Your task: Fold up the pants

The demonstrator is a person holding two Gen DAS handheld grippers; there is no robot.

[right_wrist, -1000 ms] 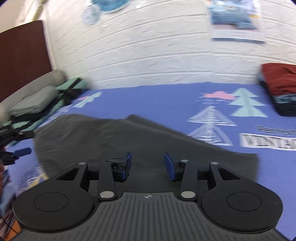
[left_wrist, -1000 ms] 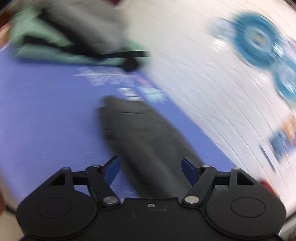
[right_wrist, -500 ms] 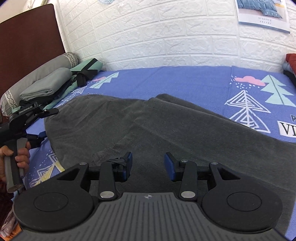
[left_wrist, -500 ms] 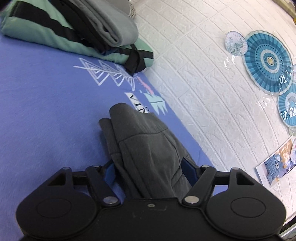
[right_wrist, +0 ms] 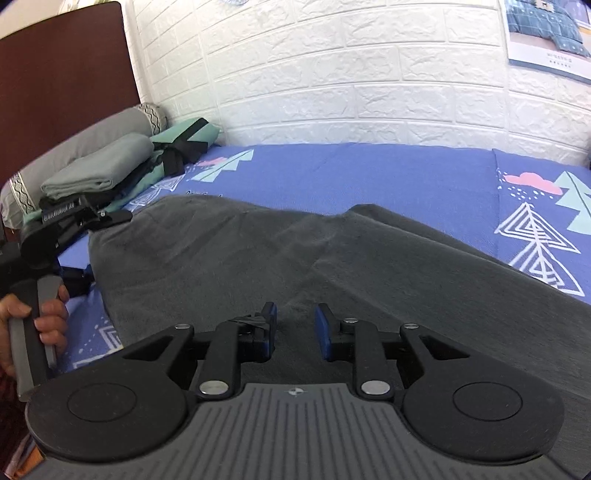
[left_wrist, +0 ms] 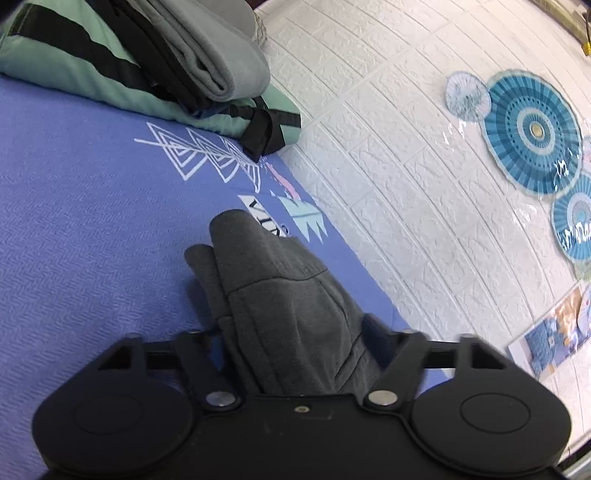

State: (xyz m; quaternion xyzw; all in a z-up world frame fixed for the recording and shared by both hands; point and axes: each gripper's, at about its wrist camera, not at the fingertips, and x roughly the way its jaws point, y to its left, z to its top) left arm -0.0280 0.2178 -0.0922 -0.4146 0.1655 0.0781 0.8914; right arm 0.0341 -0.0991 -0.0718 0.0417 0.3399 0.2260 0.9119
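While closing, jaws round pants [left_wrist: 291,314]

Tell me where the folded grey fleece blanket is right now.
The folded grey fleece blanket tops the mint-green and black bundle at the left wrist view's upper left, on the blue patterned bedsheet beside the white brick wall.

You have one pair of grey pants [right_wrist: 332,258] on the one blue bed [right_wrist: 406,173]. Two grippers are in play: the left [left_wrist: 295,343] and the right [right_wrist: 294,328]. One hand [right_wrist: 22,321] shows. One stack of folded clothes [left_wrist: 155,70] sits at the bed's far corner. On the wall: three paper fans [left_wrist: 532,133] and two posters [right_wrist: 546,33].
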